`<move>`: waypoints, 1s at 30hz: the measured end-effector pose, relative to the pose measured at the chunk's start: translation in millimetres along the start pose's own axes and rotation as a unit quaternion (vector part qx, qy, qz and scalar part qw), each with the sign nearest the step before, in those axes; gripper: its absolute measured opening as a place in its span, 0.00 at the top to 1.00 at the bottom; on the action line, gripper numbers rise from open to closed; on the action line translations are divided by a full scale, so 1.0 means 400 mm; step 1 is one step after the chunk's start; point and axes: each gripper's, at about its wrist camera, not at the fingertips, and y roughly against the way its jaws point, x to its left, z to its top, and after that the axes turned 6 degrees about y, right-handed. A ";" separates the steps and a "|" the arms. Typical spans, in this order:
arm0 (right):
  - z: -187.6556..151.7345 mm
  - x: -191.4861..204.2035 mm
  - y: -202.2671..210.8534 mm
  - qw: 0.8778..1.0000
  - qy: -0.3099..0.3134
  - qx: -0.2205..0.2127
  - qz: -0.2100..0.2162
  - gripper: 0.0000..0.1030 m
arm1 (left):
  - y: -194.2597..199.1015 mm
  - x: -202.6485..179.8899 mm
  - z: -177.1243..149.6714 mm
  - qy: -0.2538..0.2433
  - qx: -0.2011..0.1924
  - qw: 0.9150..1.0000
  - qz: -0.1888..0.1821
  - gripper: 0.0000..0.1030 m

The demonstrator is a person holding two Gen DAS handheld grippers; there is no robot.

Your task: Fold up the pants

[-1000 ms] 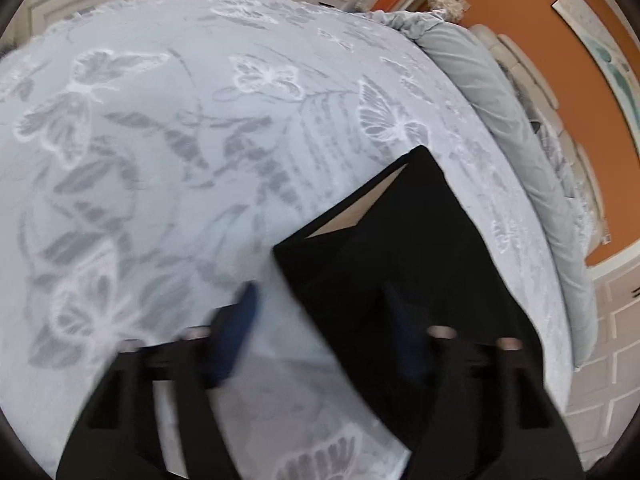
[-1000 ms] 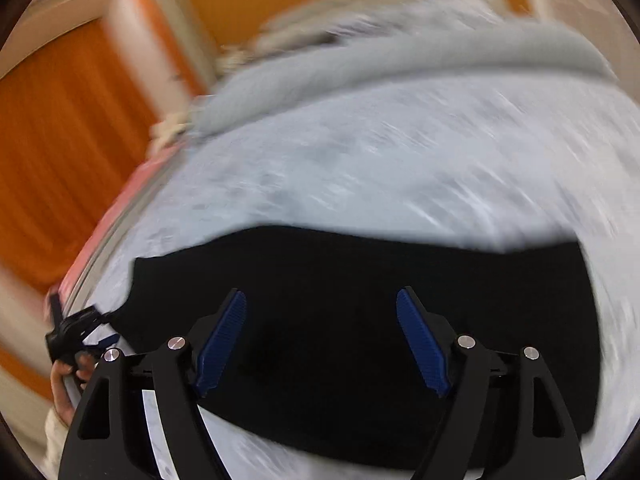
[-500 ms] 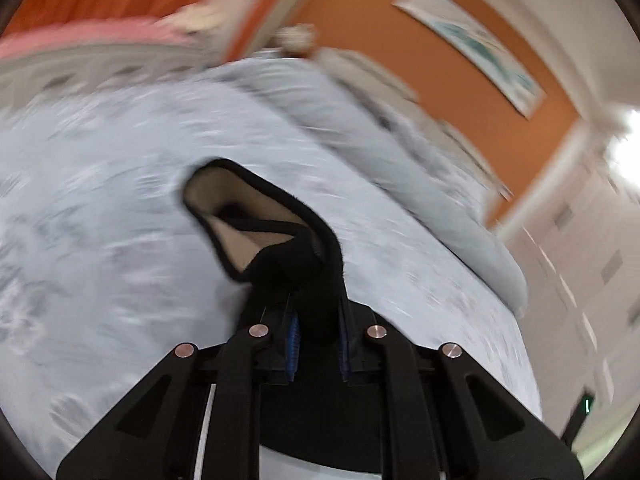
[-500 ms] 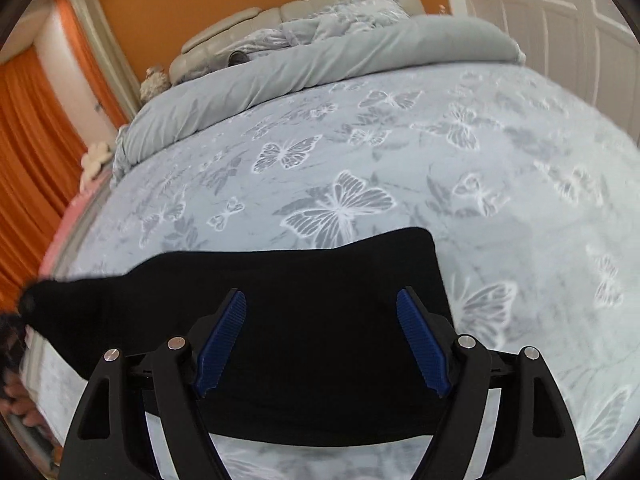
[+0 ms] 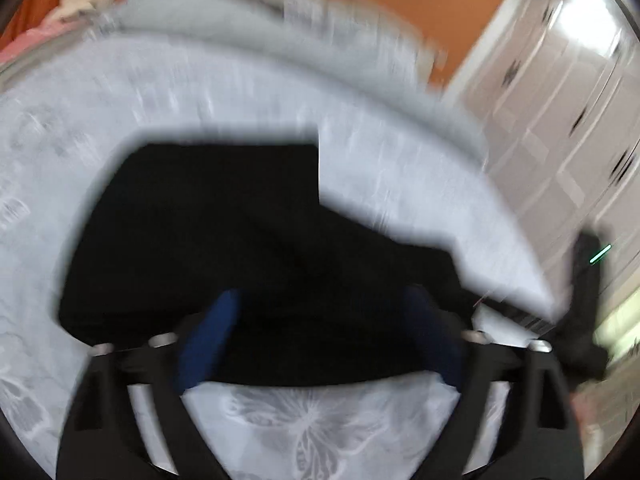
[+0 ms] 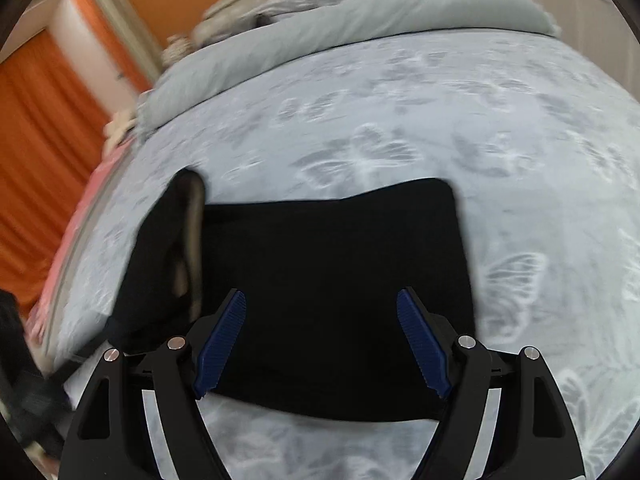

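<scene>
Pants (image 6: 332, 280), black and folded into a compact block, are laid flat on a butterfly-print bedspread (image 6: 460, 128). Both grippers are held just above them. The left gripper (image 5: 320, 336) is seen with its 2 blue fingers (image 5: 208, 340) spread wide, nothing gripped; that view is blurred. The right gripper (image 6: 322, 340) is likewise wide apart and empty. A grey duvet (image 6: 360, 28) is bunched beyond.
</scene>
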 end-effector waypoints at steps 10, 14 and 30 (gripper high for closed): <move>0.009 0.167 -0.116 0.994 0.021 0.020 0.107 0.24 | 0.168 0.081 0.072 0.042 -0.152 0.976 0.148 0.08; 0.002 0.214 -0.170 0.994 0.009 0.029 0.106 0.24 | 0.160 0.088 0.067 0.060 -0.119 0.984 0.117 0.08; -0.006 0.324 -0.240 0.999 0.015 0.025 0.034 0.49 | 0.204 0.150 0.093 0.089 -0.126 0.981 0.114 0.08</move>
